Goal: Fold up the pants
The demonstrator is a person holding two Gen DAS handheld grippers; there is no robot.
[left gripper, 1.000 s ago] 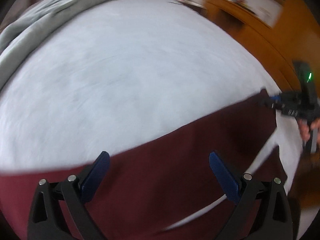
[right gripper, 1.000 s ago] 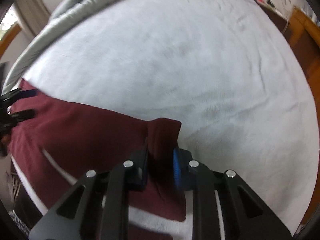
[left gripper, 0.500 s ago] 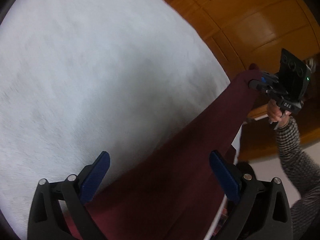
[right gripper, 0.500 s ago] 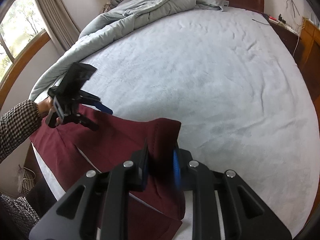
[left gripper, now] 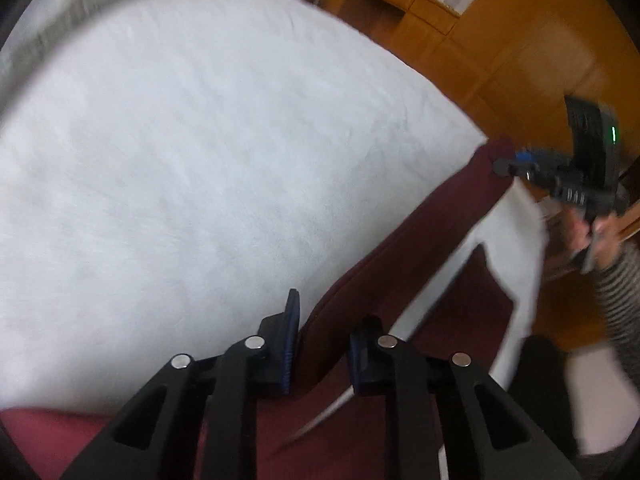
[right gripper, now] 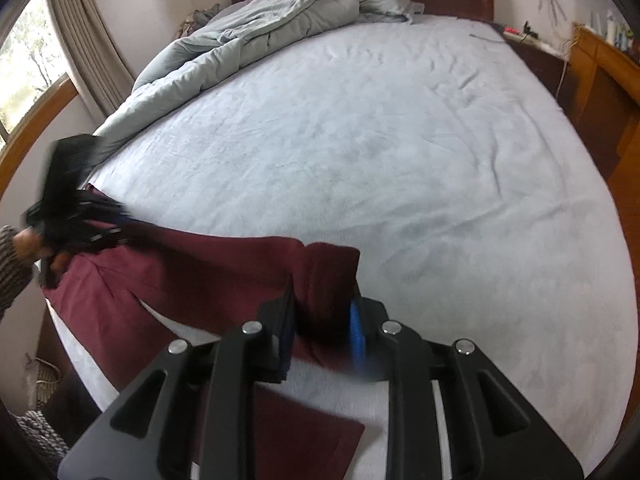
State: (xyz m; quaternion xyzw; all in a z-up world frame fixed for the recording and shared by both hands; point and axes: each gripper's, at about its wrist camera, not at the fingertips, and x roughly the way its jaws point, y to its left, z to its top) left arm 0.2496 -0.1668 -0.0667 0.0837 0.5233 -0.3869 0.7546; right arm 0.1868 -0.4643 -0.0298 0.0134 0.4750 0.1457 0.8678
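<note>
Left tool point(left gripper: 320, 344) and right tool point(right gripper: 322, 320) each clamp a fold of maroon pants point(right gripper: 224, 272), stretched along the bed point(right gripper: 380, 140) near edge.

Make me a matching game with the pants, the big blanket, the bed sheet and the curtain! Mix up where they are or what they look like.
Things:
1. pants
2. blanket
3. bed sheet
4. curtain

Descriptions:
A. hangs beside the window
B. dark red, pinched by both grippers
C. pale and spread flat, lightly wrinkled
D. grey, bunched up near the headboard

Pairs: 1-B, 2-D, 3-C, 4-A
</note>
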